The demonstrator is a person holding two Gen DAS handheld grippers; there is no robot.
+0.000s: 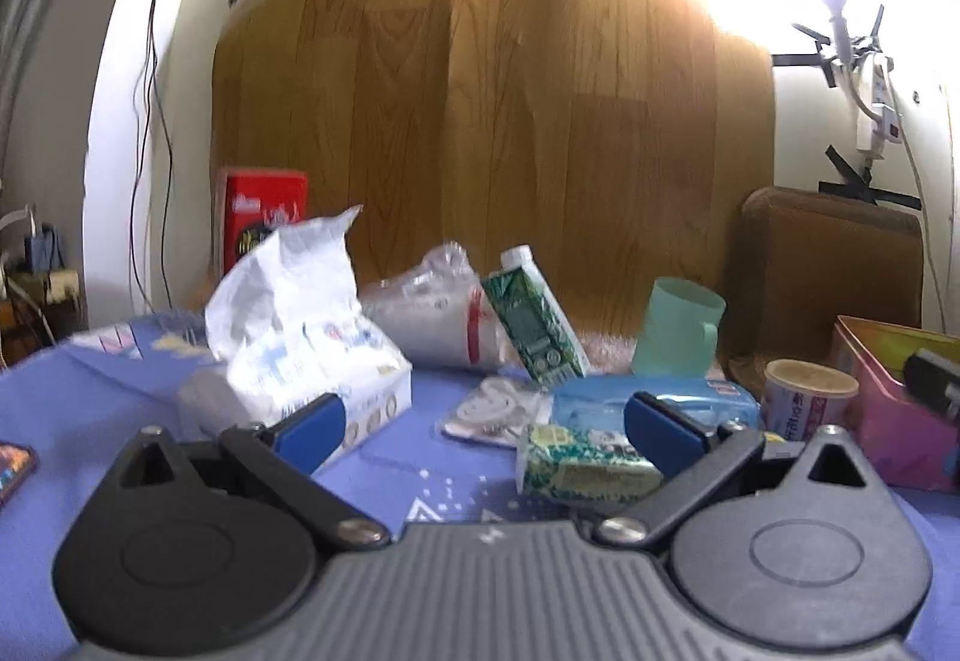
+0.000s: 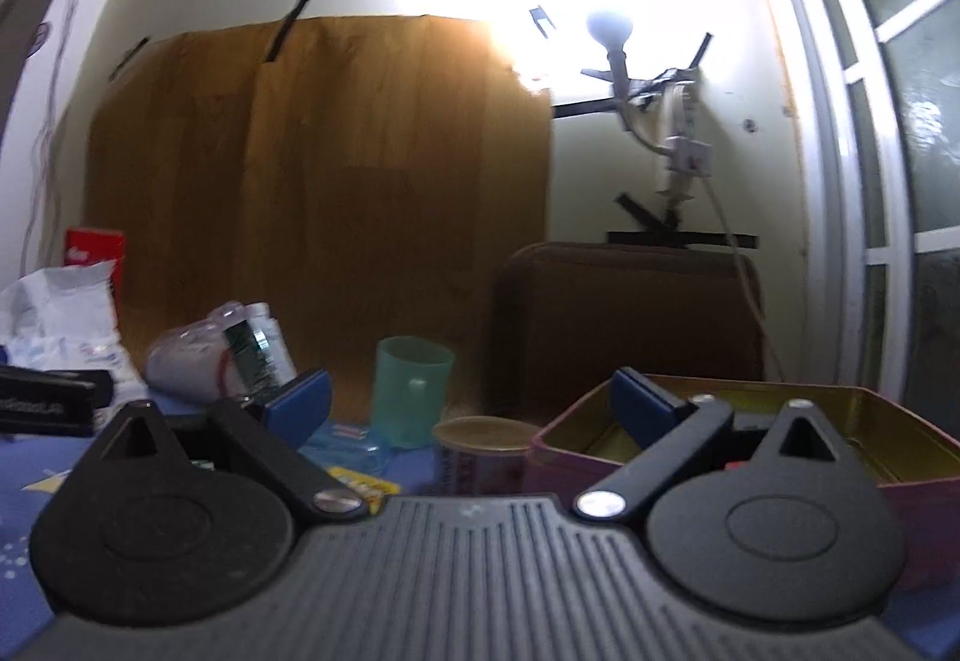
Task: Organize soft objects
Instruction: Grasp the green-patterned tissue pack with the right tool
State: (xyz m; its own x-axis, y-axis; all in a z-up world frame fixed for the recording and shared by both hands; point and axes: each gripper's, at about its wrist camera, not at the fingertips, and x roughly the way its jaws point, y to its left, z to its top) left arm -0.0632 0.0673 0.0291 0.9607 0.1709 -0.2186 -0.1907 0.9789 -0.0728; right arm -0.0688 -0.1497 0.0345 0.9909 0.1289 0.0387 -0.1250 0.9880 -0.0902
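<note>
Left tool [image 1: 486, 424] wide open, empty | right tool [image 2: 471, 403] likewise | step: approach | next: close on white tissue pack [image 1: 300, 361] ahead-left

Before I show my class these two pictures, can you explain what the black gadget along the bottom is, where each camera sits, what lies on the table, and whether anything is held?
Each picture comes from a camera on a handheld two-finger gripper, looking along its blue fingers. The left gripper and right gripper both stand open, holding nothing. On the blue tablecloth lie a tissue pack, a green carton, a mint cup, a small tub and a pink tin.
</note>
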